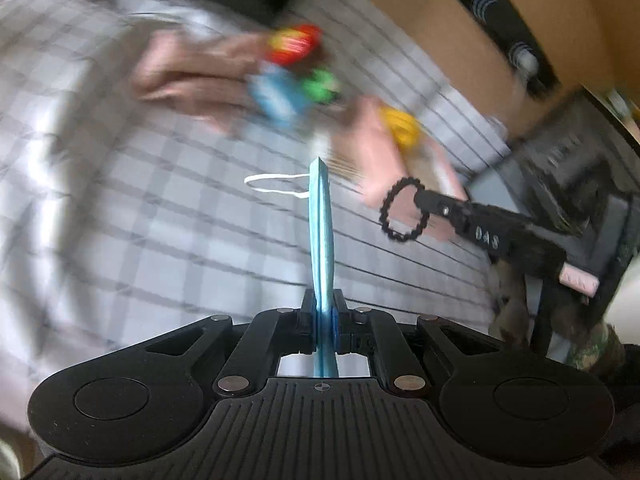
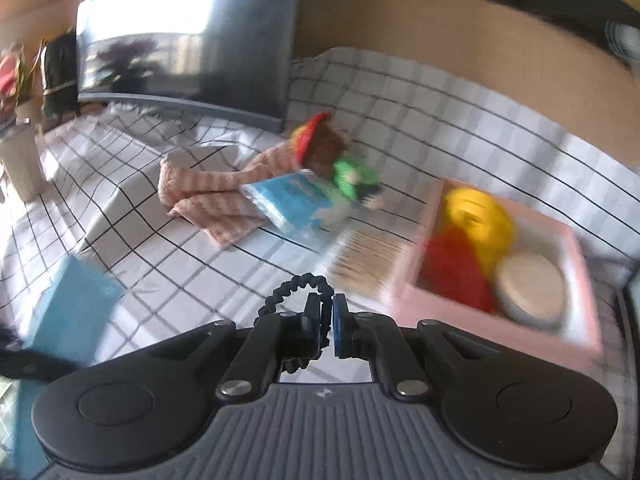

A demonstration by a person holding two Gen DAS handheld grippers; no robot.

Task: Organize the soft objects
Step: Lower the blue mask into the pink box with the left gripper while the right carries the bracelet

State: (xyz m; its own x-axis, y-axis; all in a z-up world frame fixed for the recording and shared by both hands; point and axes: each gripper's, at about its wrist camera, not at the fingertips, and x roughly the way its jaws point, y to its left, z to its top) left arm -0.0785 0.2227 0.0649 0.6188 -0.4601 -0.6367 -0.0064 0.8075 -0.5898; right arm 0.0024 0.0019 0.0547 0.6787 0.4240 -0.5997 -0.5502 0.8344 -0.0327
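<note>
My left gripper (image 1: 323, 314) is shut on a blue face mask (image 1: 321, 224) that stands edge-on above the checked cloth, its white ear loop (image 1: 276, 184) hanging to the left. My right gripper (image 2: 327, 320) is shut on a black spiral hair tie (image 2: 298, 286); it also shows in the left wrist view (image 1: 402, 210), held out on the right gripper's fingers. A pink box (image 2: 576, 280) at the right holds a yellow soft toy (image 2: 478, 216), a red item (image 2: 456, 268) and a round tin (image 2: 532, 286). The blue mask shows at the left of the right wrist view (image 2: 72, 308).
A folded pink towel (image 2: 208, 196), a blue tissue pack (image 2: 292, 204) and a plush doll with a red hat (image 2: 332, 152) lie mid-cloth. Cotton swabs (image 2: 364, 260) lie beside the box. A dark monitor (image 2: 188, 40) stands behind. A white cup (image 2: 22, 164) is far left.
</note>
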